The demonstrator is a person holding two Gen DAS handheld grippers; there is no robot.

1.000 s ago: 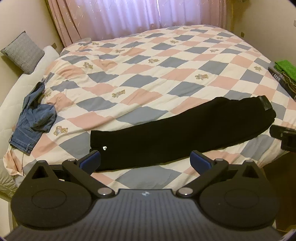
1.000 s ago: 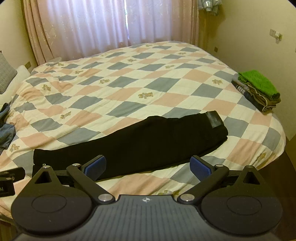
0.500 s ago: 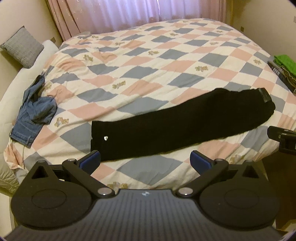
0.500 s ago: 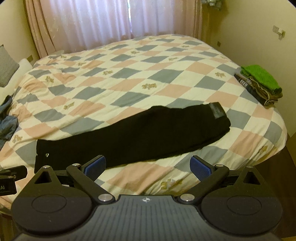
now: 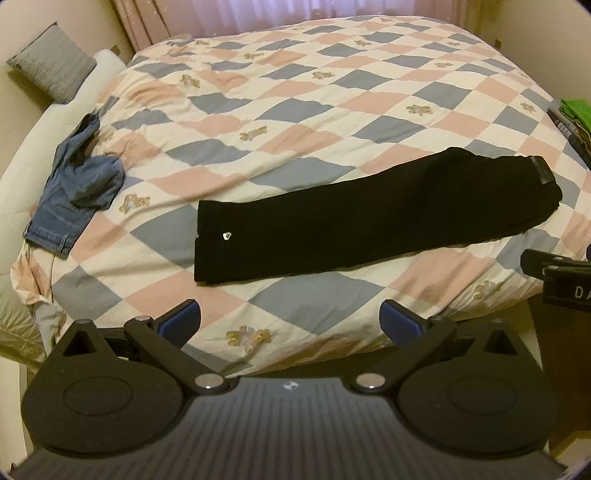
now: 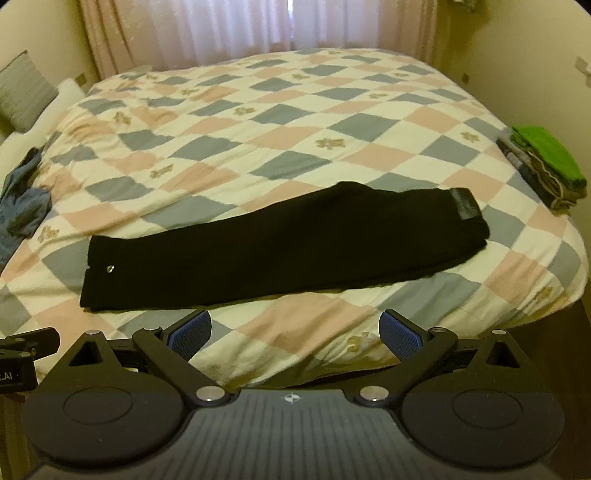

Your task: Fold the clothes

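Nearest you, your left gripper [image 5: 291, 323] hangs over the front edge of the bed, its blue-padded fingers [image 5: 181, 320] spread wide with nothing between them. Your right gripper [image 6: 294, 333] is posed the same way beside it: jaws fully apart, pads [image 6: 402, 335] empty, above the near hem of the quilt [image 6: 295, 122]. Each wrist view catches the black body of the other gripper at its margin.

Just beyond the fingertips lie the black trousers [image 5: 369, 218], folded lengthwise into one long band and laid flat across the checked quilt, near the front edge of the bed. The band runs aslant: its left end, carrying a small silver stud [image 5: 226, 235], sits closer to you; its right end, with a dark leather-like patch [image 5: 541, 171], sits farther away. Neither gripper touches the trousers.

Farther left, crumpled blue jeans [image 5: 74, 188] lie well apart from the trousers, at the quilt's left border. At the right edge of the bed, a stack of folded clothes [image 6: 546, 166] topped by a green piece is set apart from the trousers.

Farthest, a grey cushion [image 5: 51, 61] leans at the left wall, and pink curtains [image 6: 236, 29] hang behind the bed.
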